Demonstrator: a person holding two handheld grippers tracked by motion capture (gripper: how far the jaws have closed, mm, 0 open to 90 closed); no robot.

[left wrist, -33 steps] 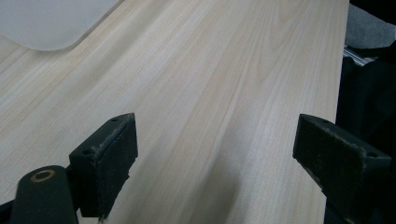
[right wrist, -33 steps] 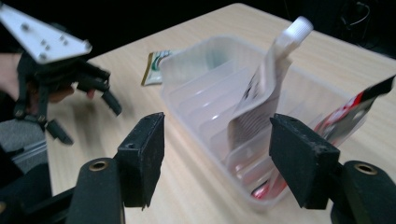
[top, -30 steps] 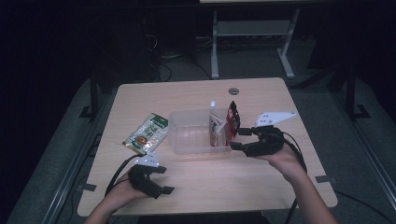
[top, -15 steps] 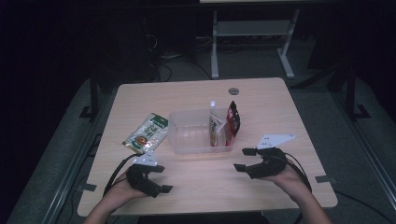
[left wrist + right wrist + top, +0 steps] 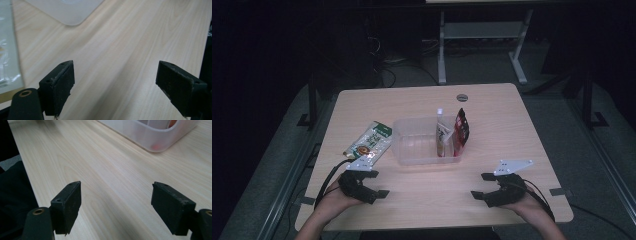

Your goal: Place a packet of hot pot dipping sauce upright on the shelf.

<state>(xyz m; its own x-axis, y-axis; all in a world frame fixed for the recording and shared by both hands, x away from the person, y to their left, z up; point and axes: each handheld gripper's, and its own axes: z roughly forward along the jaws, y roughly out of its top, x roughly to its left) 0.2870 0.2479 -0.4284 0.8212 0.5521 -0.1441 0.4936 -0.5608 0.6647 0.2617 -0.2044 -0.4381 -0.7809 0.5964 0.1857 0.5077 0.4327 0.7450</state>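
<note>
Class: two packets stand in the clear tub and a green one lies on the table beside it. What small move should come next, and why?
Probably the left claw reaches forward to the green packet: it lies outside the tub, nearest that claw, whose jaws stand open and empty.

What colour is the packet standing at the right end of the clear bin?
Dark red with black, the packet stands upright in the bin; best seen in the high view.

Dim room, dark surroundings, light falling on the pale table (image 5: 492, 115), high view soft and grainy, gripper views bright, near jaws slightly blurred
</note>
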